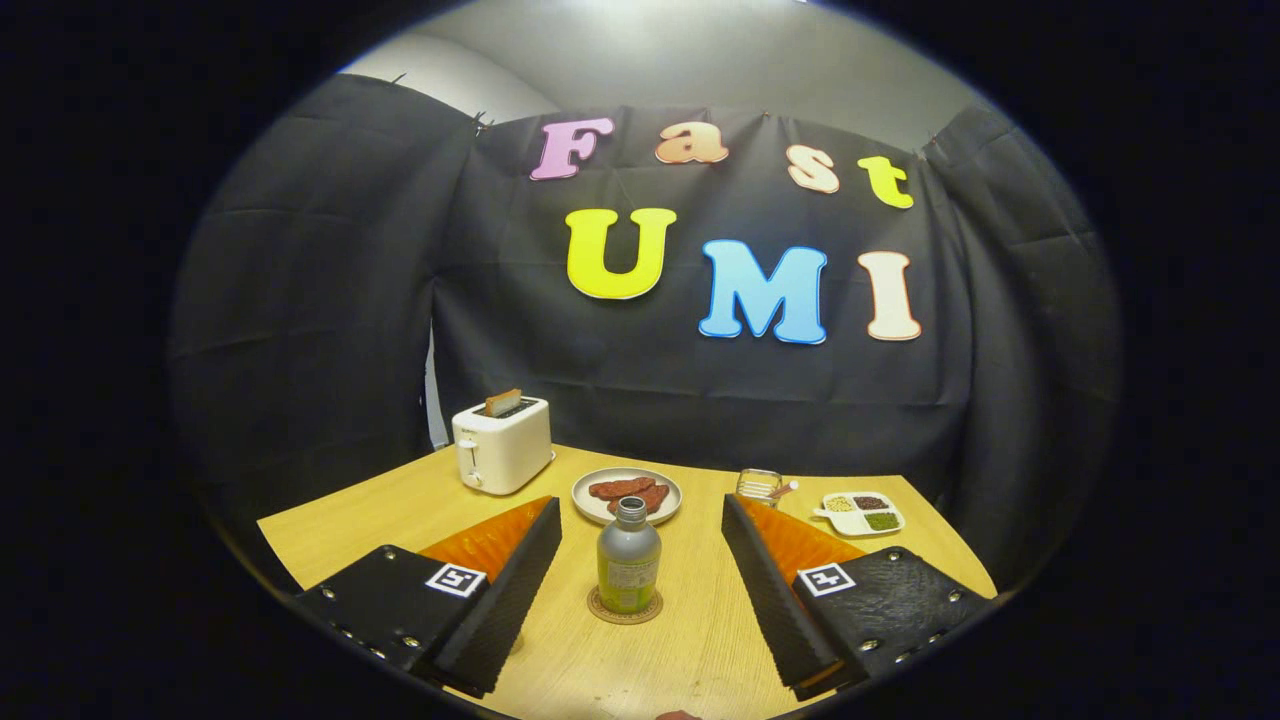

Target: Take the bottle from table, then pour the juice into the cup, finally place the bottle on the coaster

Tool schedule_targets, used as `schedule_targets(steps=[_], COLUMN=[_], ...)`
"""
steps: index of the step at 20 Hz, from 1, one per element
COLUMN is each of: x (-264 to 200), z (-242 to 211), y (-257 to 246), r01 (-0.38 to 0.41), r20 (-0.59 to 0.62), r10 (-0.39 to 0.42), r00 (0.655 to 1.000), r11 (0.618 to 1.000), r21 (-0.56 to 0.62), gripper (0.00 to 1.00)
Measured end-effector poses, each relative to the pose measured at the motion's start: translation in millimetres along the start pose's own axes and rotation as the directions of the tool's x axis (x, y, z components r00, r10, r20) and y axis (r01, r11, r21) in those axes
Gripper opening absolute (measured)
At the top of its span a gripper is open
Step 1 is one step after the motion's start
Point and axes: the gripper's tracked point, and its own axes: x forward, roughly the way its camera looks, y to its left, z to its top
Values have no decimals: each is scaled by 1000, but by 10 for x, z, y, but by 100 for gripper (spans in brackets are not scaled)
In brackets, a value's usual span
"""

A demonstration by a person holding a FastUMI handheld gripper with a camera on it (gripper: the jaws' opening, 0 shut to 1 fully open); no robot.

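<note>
A small bottle (628, 558) with a grey upper half, a green label and no cap stands upright on a round brown coaster (625, 609) on the wooden table (350, 520). My gripper (640, 520) is open, its two fingers spread wide on either side of the bottle and not touching it. The bottle stands between the fingers, about level with their tips. A clear glass cup (759, 485) stands beyond the right finger, near the back of the table.
A white toaster (501, 444) with a slice of toast sits at the back left. A plate (626, 494) with dark red food lies right behind the bottle. A white divided dish (861, 513) of seeds lies beside the cup.
</note>
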Motion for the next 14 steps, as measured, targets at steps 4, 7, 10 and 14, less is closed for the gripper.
schedule_targets(steps=[4, 7, 10, 14], x=[-327, -537, -676, -785], z=[162, 224, 265, 372], y=[-45, -173, -193, -235], r01=[59, 109, 132, 145], r20=[46, 75, 92, 128], r10=[-62, -112, -137, -153], r00=[997, 991, 986, 980], r11=[996, 993, 990, 987], r21=[63, 39, 50, 67], gripper=[98, 98, 98, 97])
